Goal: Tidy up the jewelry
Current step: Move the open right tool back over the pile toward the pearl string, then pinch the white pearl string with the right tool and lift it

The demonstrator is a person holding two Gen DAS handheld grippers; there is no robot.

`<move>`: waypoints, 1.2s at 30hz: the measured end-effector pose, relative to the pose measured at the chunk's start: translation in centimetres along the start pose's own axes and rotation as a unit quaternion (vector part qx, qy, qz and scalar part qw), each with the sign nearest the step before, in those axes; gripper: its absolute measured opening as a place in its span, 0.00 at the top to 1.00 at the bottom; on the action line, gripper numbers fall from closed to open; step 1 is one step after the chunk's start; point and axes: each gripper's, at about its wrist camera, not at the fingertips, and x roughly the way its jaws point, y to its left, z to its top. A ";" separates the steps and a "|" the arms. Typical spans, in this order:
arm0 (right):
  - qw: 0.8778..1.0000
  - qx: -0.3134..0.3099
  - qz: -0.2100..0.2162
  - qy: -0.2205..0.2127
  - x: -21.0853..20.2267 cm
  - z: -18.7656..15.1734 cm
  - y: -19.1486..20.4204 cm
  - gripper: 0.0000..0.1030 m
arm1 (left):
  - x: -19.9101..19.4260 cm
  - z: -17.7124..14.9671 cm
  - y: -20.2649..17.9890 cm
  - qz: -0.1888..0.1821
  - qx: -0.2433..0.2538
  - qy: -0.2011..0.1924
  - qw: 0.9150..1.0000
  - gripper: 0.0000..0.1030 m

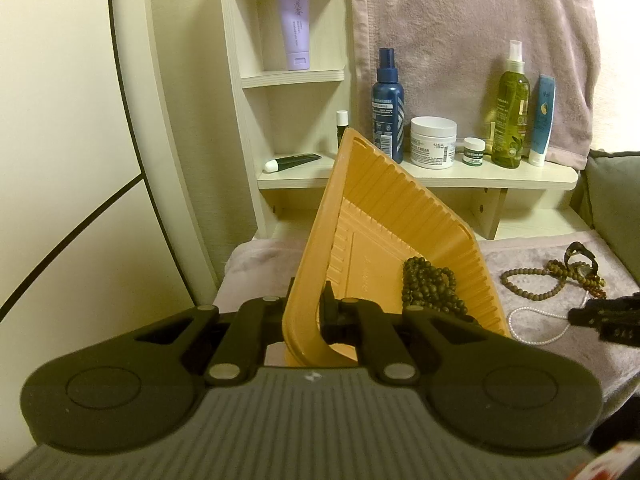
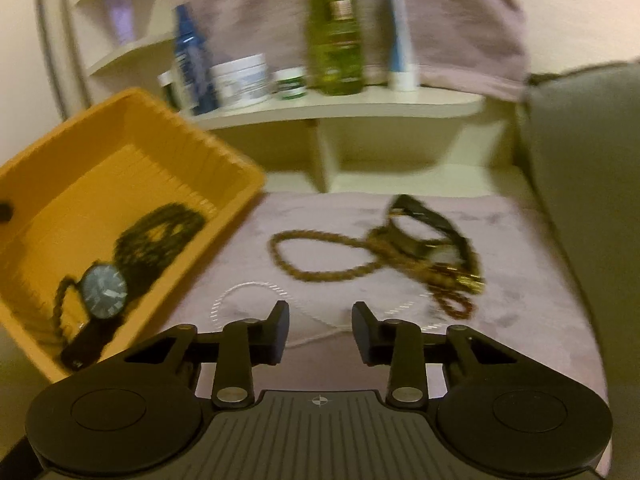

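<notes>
The left gripper (image 1: 306,312) clamps the orange tray's (image 1: 384,216) rim, tilting it. The right gripper (image 2: 320,330) hangs parted and empty over the pearl strand (image 2: 256,292) — better to pinch a section squarely, clear of the brown beads (image 2: 320,256) at one o'clock.

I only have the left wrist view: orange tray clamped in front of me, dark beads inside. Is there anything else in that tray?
Observer: Yes. The right wrist view shows a dark-faced wristwatch lying in the orange tray, beside the dark bead strand.
Operator: What is the right gripper doing?
Observer: The right gripper is open, with nothing between its fingers; it hangs over the thin pearl strand on the pink cloth.
Operator: What else is left on the cloth?
Observer: A brown bead necklace tangled with a dark-strapped watch, though blur hides the detail.
</notes>
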 end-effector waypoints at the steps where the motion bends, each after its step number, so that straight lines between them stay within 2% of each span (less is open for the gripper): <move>1: 1.000 -0.014 0.009 0.003 0.2 0.0 0.4 0.66 | 0.0 0.0 0.0 0.001 0.000 0.000 1.000 0.94; 5: 0.995 -0.080 0.050 0.018 0.9 -0.3 2.5 0.66 | 0.0 0.0 0.0 0.001 -0.001 0.000 1.000 0.94; 9: 0.988 -0.133 0.067 0.030 1.9 -0.5 3.8 0.68 | 0.0 0.0 -0.1 0.001 -0.002 0.000 1.000 0.94; 11: 0.984 -0.158 0.070 0.033 2.5 -0.8 4.4 0.76 | 0.0 0.0 -0.1 0.001 -0.002 0.000 1.000 0.94; 15: 0.979 -0.190 0.071 0.028 3.1 -1.3 4.9 0.87 | 0.0 -0.1 -0.1 0.001 -0.002 0.000 1.000 0.94; 17: 0.977 -0.199 0.072 0.030 3.1 -1.4 5.1 0.97 | 0.0 -0.1 -0.1 0.001 -0.003 0.000 1.000 0.94; 19: 0.974 -0.212 0.068 0.031 3.0 -1.6 5.5 0.98 | 0.0 -0.1 -0.1 0.002 -0.003 0.000 1.000 0.94; 26: 0.984 -0.164 0.069 0.003 0.8 -0.5 4.8 0.98 | 0.0 -0.1 -0.1 0.002 -0.003 0.000 1.000 0.94; 30: 0.989 -0.125 0.077 -0.029 -1.3 1.5 4.0 0.98 | 0.0 -0.1 -0.1 0.001 -0.003 0.000 1.000 0.94; 36: 0.988 -0.099 0.080 -0.084 -4.1 5.0 3.2 0.98 | 0.0 -0.2 -0.1 0.002 -0.005 -0.001 1.000 0.94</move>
